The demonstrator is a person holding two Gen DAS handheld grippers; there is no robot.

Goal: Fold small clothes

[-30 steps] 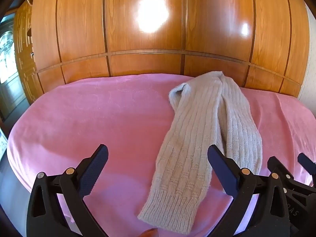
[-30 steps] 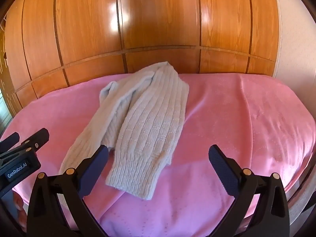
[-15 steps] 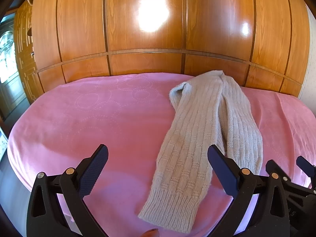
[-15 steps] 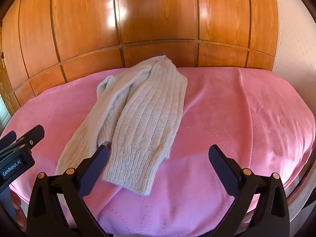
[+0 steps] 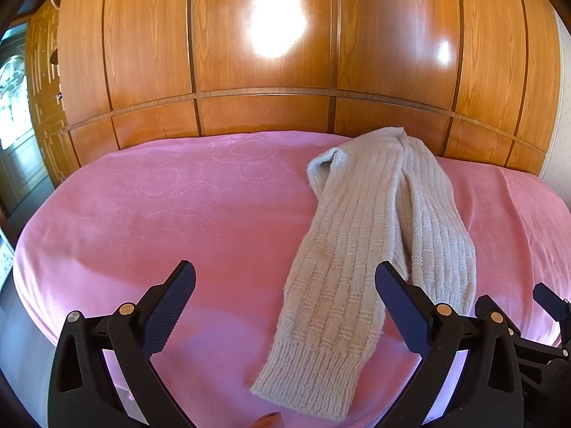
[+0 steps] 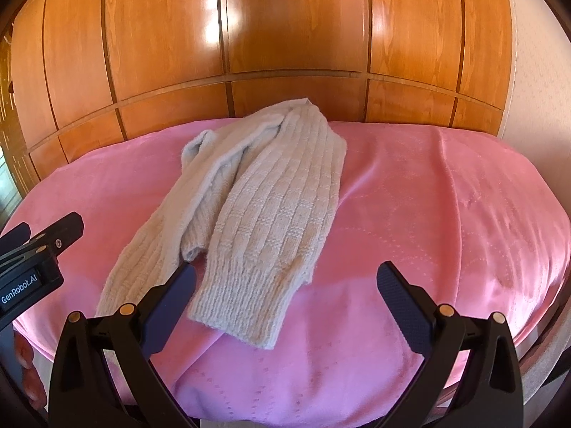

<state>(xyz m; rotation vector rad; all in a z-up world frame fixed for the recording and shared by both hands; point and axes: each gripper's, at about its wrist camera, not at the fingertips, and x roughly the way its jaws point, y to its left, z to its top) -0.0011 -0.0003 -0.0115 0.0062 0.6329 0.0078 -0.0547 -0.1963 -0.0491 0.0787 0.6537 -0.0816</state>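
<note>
The knit garment [image 5: 378,246] runs near-to-far on the bed [image 5: 178,221], its near hems just beyond both wide-open, empty grippers, left gripper [image 5: 285,296] and right gripper [image 6: 285,285].

A pink bedspread [image 5: 185,214] with stitched dotted circles covers the bed. Glossy wooden wardrobe panels [image 5: 264,53] stand along its far edge. A pale wall [image 6: 535,71] adjoins the right corner.

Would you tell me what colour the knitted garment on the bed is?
Pale grey-beige, with a ribbed knit pattern; the knitted garment shows best in the right wrist view.
</note>
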